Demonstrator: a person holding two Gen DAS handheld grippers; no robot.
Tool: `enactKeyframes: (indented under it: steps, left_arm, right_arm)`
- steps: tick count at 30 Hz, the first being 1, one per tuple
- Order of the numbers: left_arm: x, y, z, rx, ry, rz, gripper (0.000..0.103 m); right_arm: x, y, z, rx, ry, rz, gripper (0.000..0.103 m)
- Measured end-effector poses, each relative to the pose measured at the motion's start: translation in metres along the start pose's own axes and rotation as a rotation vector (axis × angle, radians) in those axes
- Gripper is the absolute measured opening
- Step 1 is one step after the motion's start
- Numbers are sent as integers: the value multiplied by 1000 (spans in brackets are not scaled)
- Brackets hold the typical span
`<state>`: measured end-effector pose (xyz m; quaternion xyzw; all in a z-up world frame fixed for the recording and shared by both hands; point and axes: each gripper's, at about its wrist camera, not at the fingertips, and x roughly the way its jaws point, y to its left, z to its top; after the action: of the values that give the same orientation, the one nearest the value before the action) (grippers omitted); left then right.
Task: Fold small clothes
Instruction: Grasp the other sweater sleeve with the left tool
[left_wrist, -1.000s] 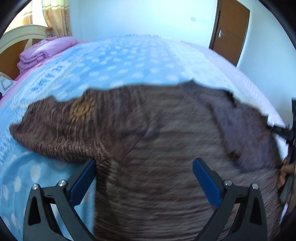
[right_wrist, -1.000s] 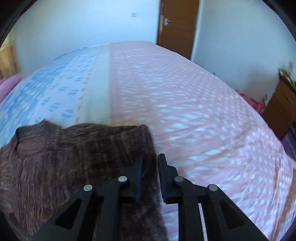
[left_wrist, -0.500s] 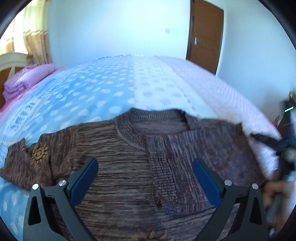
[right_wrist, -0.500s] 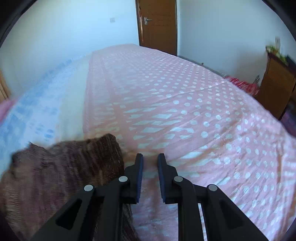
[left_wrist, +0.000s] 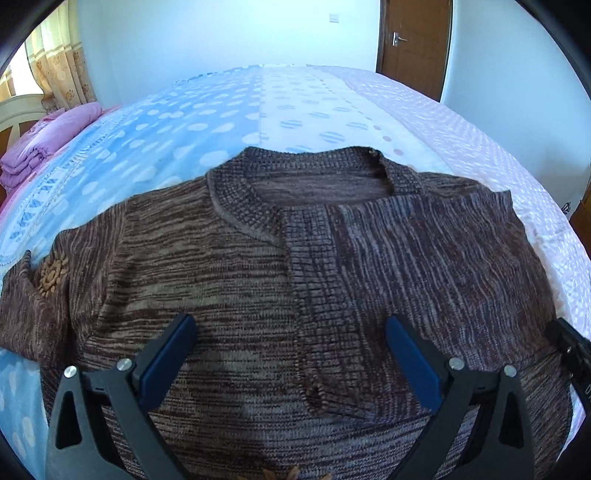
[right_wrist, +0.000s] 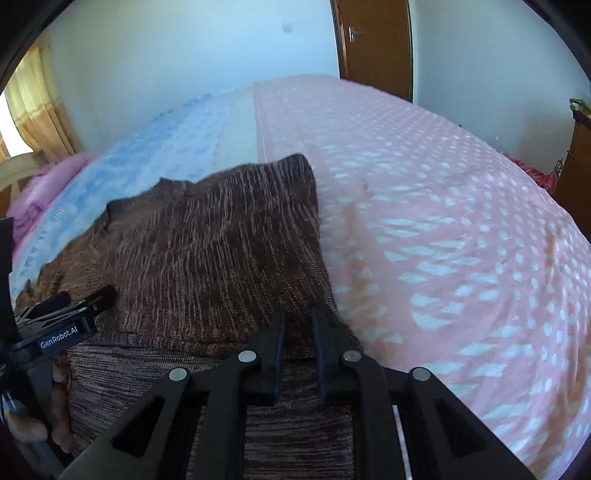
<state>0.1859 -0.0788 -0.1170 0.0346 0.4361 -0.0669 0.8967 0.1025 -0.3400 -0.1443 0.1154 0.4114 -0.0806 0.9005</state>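
A small brown knitted cardigan (left_wrist: 258, 266) lies flat on the bed, collar away from me. Its right sleeve is folded across the chest, and its left sleeve with a yellow flower patch (left_wrist: 51, 275) lies out to the left. My left gripper (left_wrist: 288, 339) is open and empty, hovering over the cardigan's lower front. In the right wrist view the same cardigan (right_wrist: 207, 251) lies at the left, and my right gripper (right_wrist: 299, 321) has its fingers nearly together over the folded sleeve's edge. Whether they pinch the knit I cannot tell. The left gripper (right_wrist: 85, 299) shows at that view's left edge.
The bed cover is blue with white dots on the left (left_wrist: 147, 125) and pink on the right (right_wrist: 443, 221). Folded pink bedding (left_wrist: 40, 144) lies at the far left by a headboard. A brown door (left_wrist: 410, 40) and a wooden cabinet (right_wrist: 576, 158) stand beyond the bed.
The right sleeve has been carried over and laid across the chest. The left gripper's view has swung right and steadied, centred on the cardigan. The right gripper now sits over the folded sleeve's edge.
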Motion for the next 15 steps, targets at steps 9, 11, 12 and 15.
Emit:
enactKeyframes:
  steps: [9,11,12,15]
  left_arm:
    - [-25,20,-15,-72,-16,-108,103]
    - [-40,42,-27,-124,-22,-126,103]
    - [-47,56,-32,-151,-26,-130,103]
    - [-78,115,-47,-271,-90,-122,103]
  right_arm:
    - [-3,-16,-5,80,-66,-75,33]
    - [-4,-11,-6,49,-68,-99,35]
    - [-4,-7,-8,38,-70,-109,36]
    - [-2,-7,-8,37,-68,-108,36]
